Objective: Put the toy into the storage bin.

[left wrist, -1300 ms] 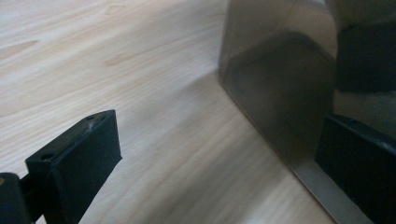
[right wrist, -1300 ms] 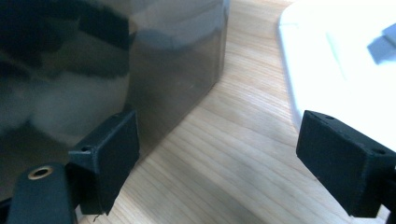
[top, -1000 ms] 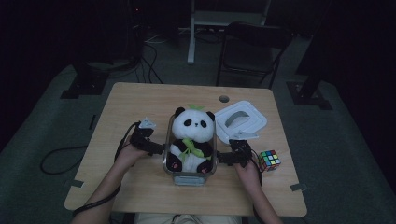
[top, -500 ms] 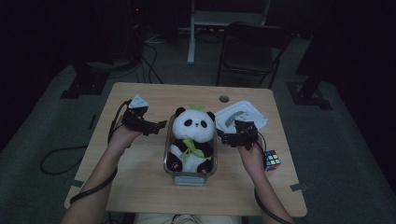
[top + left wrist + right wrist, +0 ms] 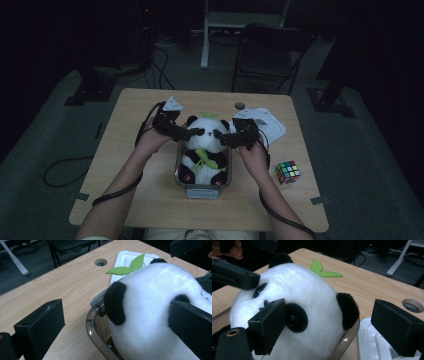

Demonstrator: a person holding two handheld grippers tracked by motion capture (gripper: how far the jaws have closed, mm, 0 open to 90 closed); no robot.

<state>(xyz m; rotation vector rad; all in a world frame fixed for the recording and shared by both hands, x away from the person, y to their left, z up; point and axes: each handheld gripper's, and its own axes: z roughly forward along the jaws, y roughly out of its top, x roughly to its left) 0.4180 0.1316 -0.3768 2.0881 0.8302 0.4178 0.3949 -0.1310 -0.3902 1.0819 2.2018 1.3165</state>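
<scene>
The panda (image 5: 205,150) sits upright in a clear tub (image 5: 202,189) at the middle of the table (image 5: 130,165), its head well above the rim and a green leaf (image 5: 126,266) on top. The left gripper (image 5: 186,133) is at the left side of the head with its jaws spread wide: one jaw lies against the white fur by the face, the other stands off over bare wood, so nothing is held. The right gripper (image 5: 222,139) is at the head's right side, likewise wide open, one jaw just in front of the eye patch (image 5: 295,317), the other out past the ear (image 5: 347,310). A white lid (image 5: 267,122) lies just right of the tub on the far side. A cube (image 5: 287,171) rests nearer, at the right, well apart from the tub.
</scene>
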